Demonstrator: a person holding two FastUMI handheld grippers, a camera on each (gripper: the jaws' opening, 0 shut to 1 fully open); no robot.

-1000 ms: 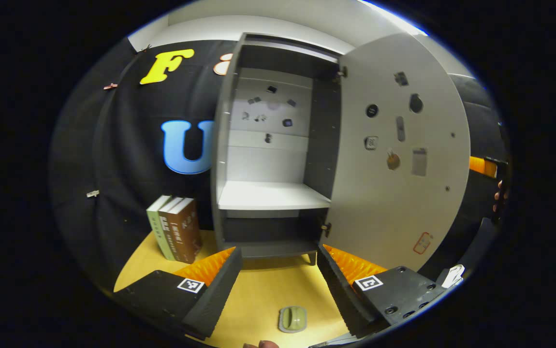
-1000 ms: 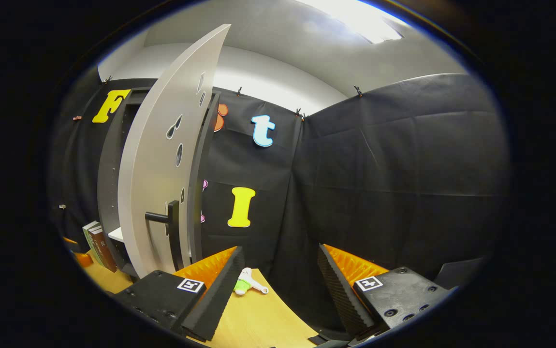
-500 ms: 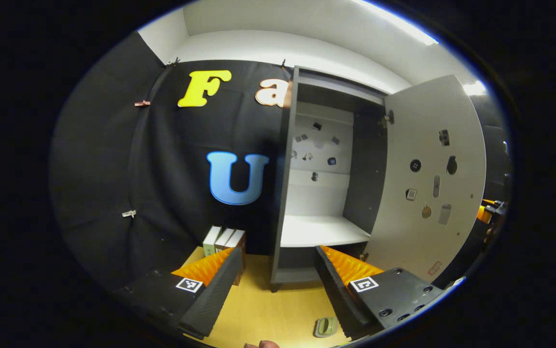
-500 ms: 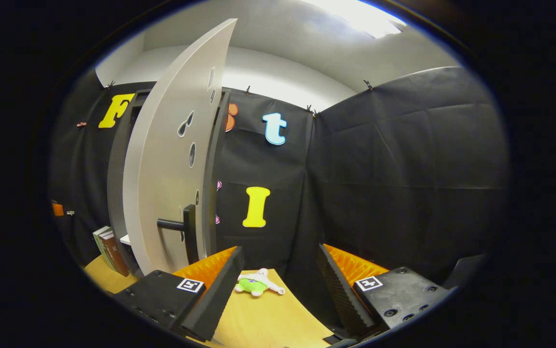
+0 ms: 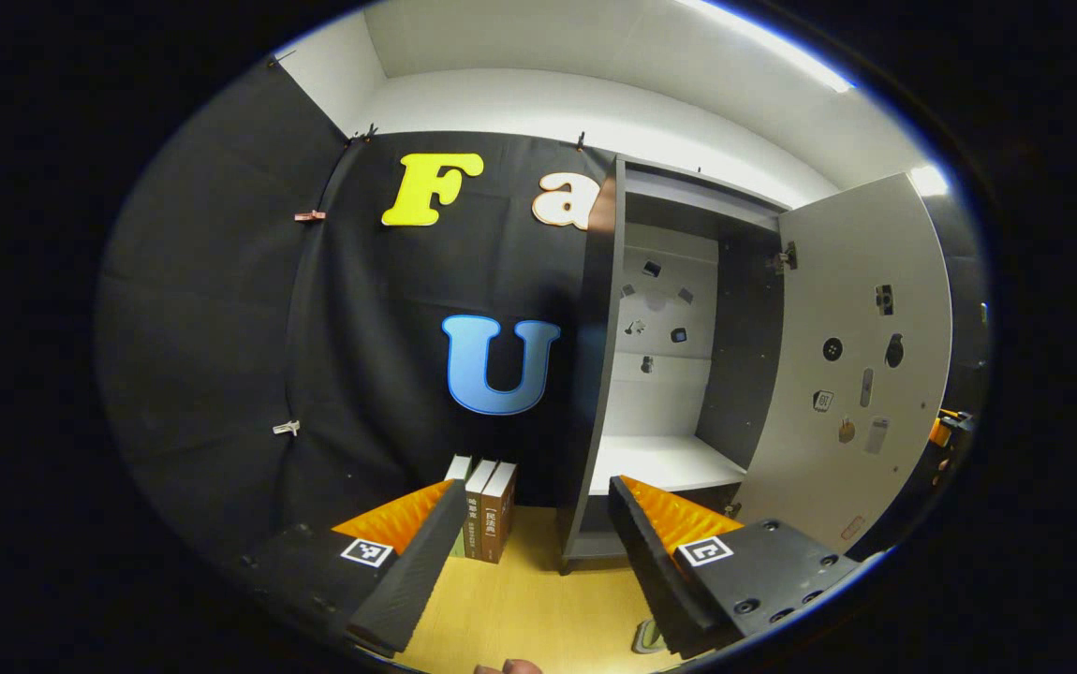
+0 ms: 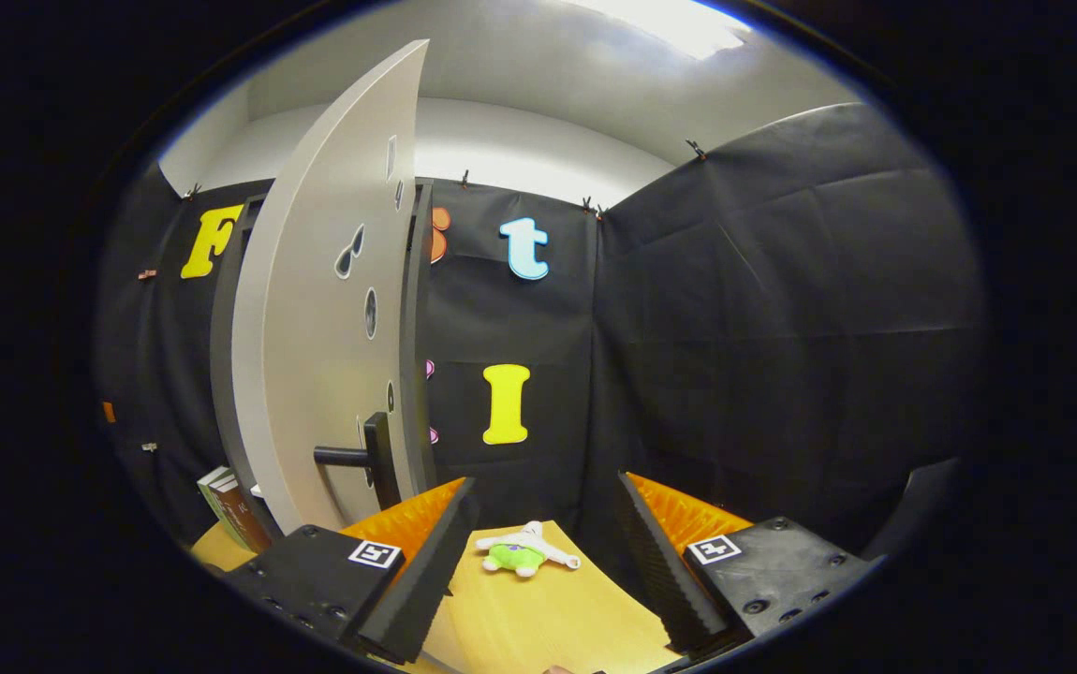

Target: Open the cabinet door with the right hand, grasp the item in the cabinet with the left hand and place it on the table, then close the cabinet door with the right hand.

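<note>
Grey-green item (image 5: 648, 638) now on tabletop (image 5: 520, 608), sliding toward view edge as left claw (image 5: 534, 538) retreats, released. Cabinet door (image 6: 314, 346) open; right claw (image 6: 538, 552) released near handle (image 6: 361, 457). Closing remains.

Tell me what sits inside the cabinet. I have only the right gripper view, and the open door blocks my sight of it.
Observer: In the left gripper view the cabinet faces the camera, and the visible part of its white shelf is bare.
Operator: Find the item on the table, then.
Observer: A small grey-green object lies on the table, partly hidden behind a finger of the left tongs.
Operator: Report the state of those tongs.
Observer: They are open, with nothing between the fingers.
</note>
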